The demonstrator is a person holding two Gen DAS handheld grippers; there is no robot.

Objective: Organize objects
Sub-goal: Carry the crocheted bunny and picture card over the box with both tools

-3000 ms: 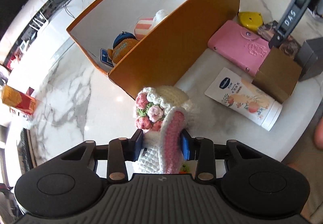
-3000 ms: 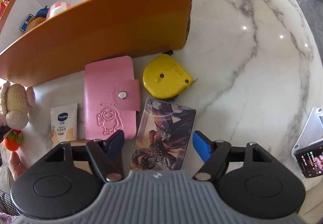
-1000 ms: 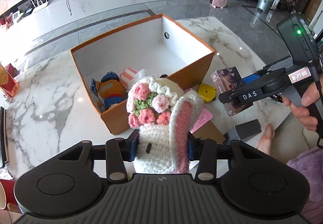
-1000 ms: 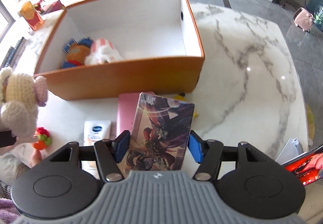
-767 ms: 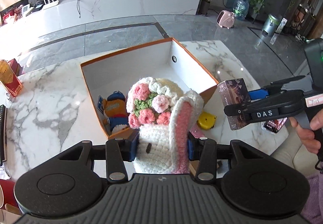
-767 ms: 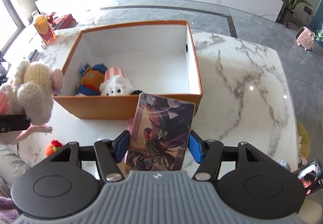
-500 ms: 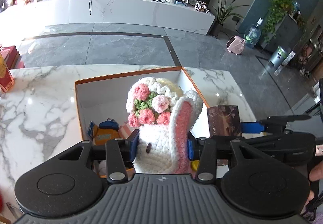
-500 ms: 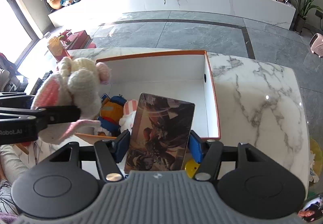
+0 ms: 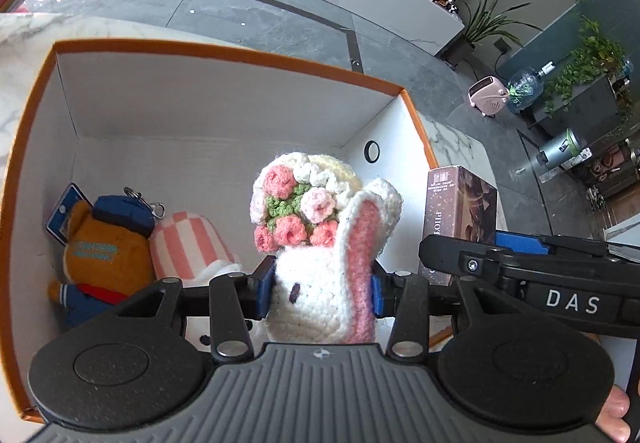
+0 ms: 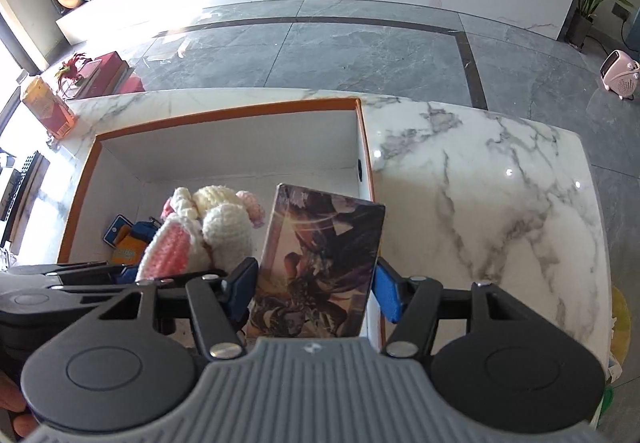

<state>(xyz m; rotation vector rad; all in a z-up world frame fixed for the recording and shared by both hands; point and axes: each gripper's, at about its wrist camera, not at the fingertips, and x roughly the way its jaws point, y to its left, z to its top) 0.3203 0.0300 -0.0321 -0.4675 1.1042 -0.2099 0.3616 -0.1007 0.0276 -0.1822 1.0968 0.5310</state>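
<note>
My left gripper (image 9: 320,289) is shut on a white crocheted bunny (image 9: 320,243) with pink ears and a flower crown, held over the open orange box (image 9: 224,47). The bunny also shows in the right wrist view (image 10: 208,239). My right gripper (image 10: 314,293) is shut on a dark illustrated card box (image 10: 320,263), held upright over the orange box's right wall (image 10: 366,163). That card box (image 9: 460,211) and the right gripper (image 9: 520,263) show at the right of the left wrist view, close beside the bunny.
Inside the box lie an orange plush bear in blue (image 9: 104,243) and a pink-and-white striped plush (image 9: 188,247) at the left end. The box stands on a white marble table (image 10: 500,179). An orange-red carton (image 10: 48,107) stands at the table's far left.
Both grippers have lifted their objects off the table and carried them forward over the orange box. The bunny and the card box now sit side by side above its interior.
</note>
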